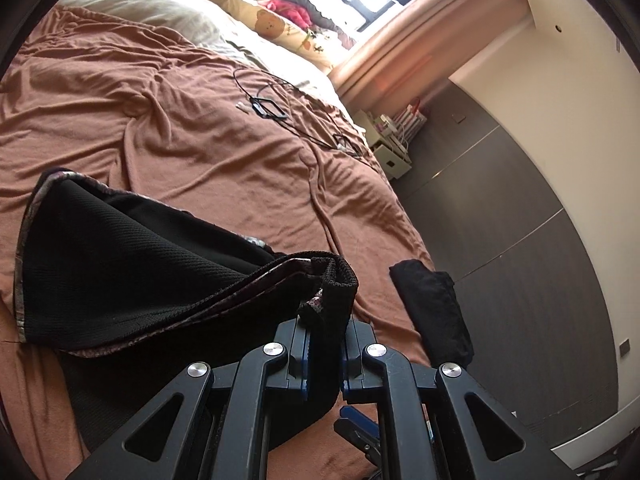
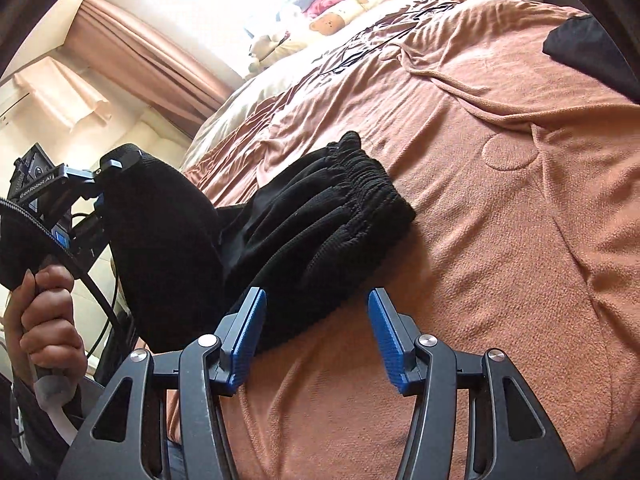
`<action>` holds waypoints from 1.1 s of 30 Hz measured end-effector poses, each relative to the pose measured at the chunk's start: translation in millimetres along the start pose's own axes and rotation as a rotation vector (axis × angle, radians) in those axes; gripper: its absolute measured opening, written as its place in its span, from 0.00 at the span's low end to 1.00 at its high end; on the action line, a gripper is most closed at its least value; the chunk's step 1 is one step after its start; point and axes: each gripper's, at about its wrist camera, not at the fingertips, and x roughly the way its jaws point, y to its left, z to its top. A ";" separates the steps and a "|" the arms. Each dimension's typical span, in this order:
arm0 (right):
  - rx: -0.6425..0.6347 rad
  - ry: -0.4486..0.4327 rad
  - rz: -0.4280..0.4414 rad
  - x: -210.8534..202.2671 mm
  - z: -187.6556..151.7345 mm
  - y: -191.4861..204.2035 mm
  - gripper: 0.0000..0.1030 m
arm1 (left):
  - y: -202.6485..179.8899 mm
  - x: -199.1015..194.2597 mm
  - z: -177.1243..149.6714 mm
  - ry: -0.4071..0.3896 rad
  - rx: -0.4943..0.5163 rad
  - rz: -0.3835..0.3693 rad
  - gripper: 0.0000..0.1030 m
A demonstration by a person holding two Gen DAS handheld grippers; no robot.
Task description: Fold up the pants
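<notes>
The black pants (image 1: 132, 264) with a patterned trim lie partly on the brown bedsheet (image 1: 200, 140). My left gripper (image 1: 324, 332) is shut on a bunched edge of them and holds that edge off the bed. In the right wrist view the pants (image 2: 320, 216) show their gathered elastic waistband, resting on the sheet. The left gripper (image 2: 106, 184) is at the left of that view, held by a hand (image 2: 44, 312), with black cloth hanging from it. My right gripper (image 2: 316, 308) stands open just in front of the pants, its blue pads (image 2: 248, 336) apart and only sheet between them.
A second folded black garment (image 1: 436, 312) lies at the bed's right edge; it shows at the top right of the right wrist view (image 2: 592, 52). Cables and a small black device (image 1: 272, 108) lie further up the bed. Pillows (image 1: 276, 20) are by the window.
</notes>
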 end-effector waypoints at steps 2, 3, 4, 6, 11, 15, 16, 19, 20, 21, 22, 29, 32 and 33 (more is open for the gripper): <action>0.024 -0.005 -0.008 -5.0 0.0 -7.2 0.50 | -4.9 12.7 -6.7 0.029 0.008 -0.006 0.10; 0.039 -0.005 -0.004 -7.3 -0.4 -10.7 0.50 | -7.9 18.7 -11.4 0.043 0.009 -0.010 0.10; 0.051 -0.003 -0.001 -9.8 -1.0 -13.1 0.50 | -9.8 24.9 -14.9 0.059 0.010 -0.012 0.10; 0.067 0.000 -0.007 -14.0 -1.7 -17.7 0.50 | -13.6 35.2 -22.0 0.086 0.017 -0.012 0.10; 0.105 0.010 -0.005 -19.7 -2.3 -25.8 0.50 | -19.1 56.4 -38.5 0.136 0.022 -0.006 0.10; 0.121 0.014 -0.013 -22.8 -2.0 -30.7 0.50 | -19.9 67.5 -48.7 0.162 0.018 -0.009 0.10; 0.123 0.020 -0.015 -22.0 -2.1 -31.1 0.50 | -19.7 69.8 -50.0 0.167 0.013 -0.011 0.10; 0.128 0.026 -0.017 -21.1 -1.8 -32.7 0.50 | -18.9 77.4 -54.8 0.188 0.008 -0.008 0.11; 0.126 0.026 -0.017 -22.6 -2.1 -32.5 0.50 | -18.5 81.4 -56.2 0.203 0.006 0.000 0.12; 0.126 0.026 -0.016 -22.9 -2.0 -33.0 0.50 | -18.0 85.2 -56.9 0.219 0.000 0.007 0.18; 0.128 0.027 -0.015 -22.9 -1.6 -34.0 0.50 | -17.2 87.8 -57.6 0.236 -0.010 -0.002 0.24; 0.135 0.031 -0.003 -22.8 -1.0 -35.4 0.50 | -17.6 68.8 -58.3 0.214 0.009 0.015 0.78; 0.127 0.033 -0.001 -20.5 -1.1 -33.2 0.50 | -8.3 50.4 -53.4 0.192 -0.005 0.039 0.78; 0.124 0.035 0.000 -20.0 -1.5 -32.2 0.50 | -4.5 43.6 -51.6 0.183 -0.006 0.051 0.78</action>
